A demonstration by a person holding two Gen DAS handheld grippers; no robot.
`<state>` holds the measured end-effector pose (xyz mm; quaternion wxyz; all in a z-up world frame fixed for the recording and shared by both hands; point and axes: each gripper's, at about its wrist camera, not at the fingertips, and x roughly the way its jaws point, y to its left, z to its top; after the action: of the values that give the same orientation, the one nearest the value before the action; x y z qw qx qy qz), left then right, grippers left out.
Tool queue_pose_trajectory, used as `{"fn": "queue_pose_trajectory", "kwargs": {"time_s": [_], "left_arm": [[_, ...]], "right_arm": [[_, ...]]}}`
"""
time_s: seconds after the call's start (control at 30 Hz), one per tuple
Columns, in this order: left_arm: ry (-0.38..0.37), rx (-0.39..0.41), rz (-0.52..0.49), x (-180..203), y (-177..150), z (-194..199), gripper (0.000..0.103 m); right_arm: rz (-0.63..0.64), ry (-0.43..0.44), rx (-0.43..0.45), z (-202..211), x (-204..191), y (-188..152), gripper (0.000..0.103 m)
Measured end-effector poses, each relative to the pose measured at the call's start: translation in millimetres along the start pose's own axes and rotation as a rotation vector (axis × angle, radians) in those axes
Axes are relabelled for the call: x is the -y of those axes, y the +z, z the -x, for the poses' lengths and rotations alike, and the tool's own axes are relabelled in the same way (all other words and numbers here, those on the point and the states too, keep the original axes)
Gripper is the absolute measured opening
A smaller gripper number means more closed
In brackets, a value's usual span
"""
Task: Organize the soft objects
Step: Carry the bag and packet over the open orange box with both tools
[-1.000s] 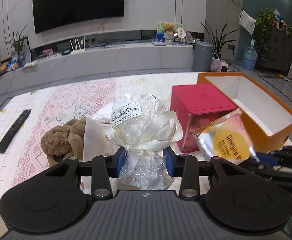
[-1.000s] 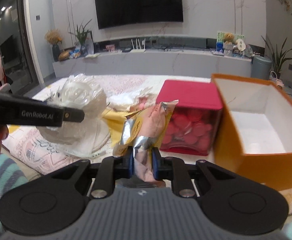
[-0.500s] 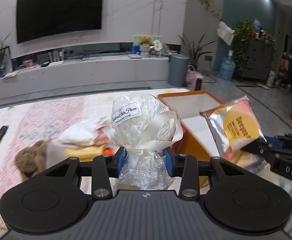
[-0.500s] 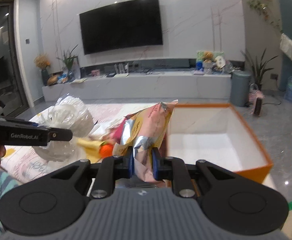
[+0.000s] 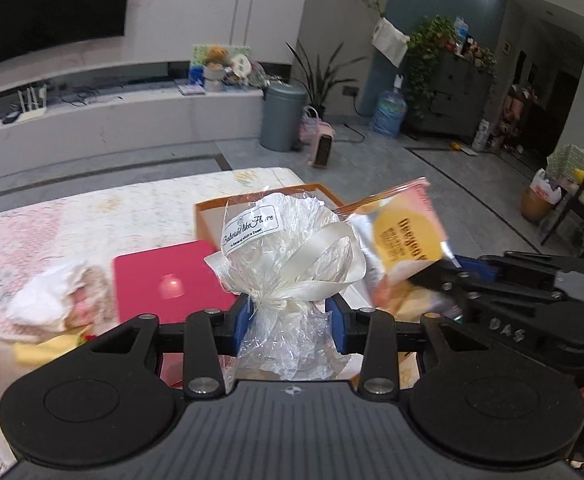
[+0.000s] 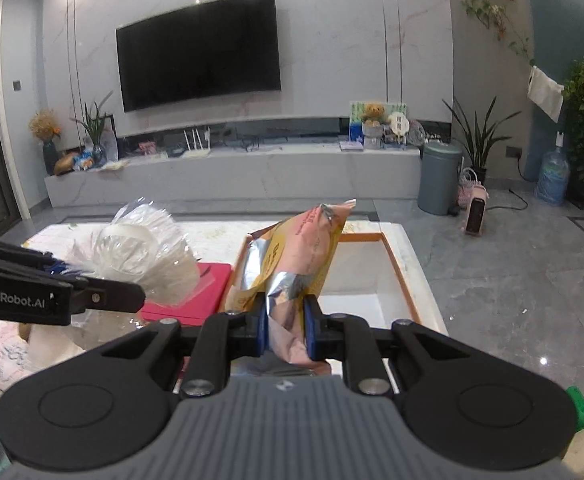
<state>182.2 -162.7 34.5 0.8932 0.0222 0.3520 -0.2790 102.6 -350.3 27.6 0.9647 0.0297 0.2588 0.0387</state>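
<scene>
Orange-walled and white inside, the open box (image 6: 392,264) sits on the tabletop (image 5: 91,216) ahead of you, and the part of its floor you can see holds nothing; the near part is hidden behind what you are carrying. Just beside it on the left stands the red-lidded box (image 5: 171,280), lid on; its contents cannot be seen from either camera.

Your left gripper (image 5: 289,316) has its jaws clenched on the neck of the cellophane-wrapped bundle (image 5: 287,240), below the cream ribbon bow, holding it up in front of the orange box. Your right gripper (image 6: 285,330) has its jaws squeezed on the crimped lower end of the snack packet (image 6: 304,256), which stands upright over the near left corner of the orange box.

The left wrist view alone shows the bundle's white printed label, the yellow round patch on the packet's face (image 5: 402,236), and a heap of white and pink cloth (image 5: 59,304) on the patterned cover left of the red box, with something yellow (image 5: 47,348) below it. The right wrist view alone shows the orange box's right and far walls and the packet's edge-on, folded silver seam. Each view catches the other gripper from the side: the left one (image 6: 57,270) reaches in beside the packet.
</scene>
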Motion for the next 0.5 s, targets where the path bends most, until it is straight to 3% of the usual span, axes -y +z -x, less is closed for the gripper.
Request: {"fn": "queue_pose_trajectory", "kwargs": {"time_s": [0.5], "left_arm": [[0.005, -0.281, -0.074, 16.4, 26.8, -99.5, 0.044]], "right_arm": [[0.098, 0.025, -0.285, -100.1, 34.7, 14.2, 0.016]]}}
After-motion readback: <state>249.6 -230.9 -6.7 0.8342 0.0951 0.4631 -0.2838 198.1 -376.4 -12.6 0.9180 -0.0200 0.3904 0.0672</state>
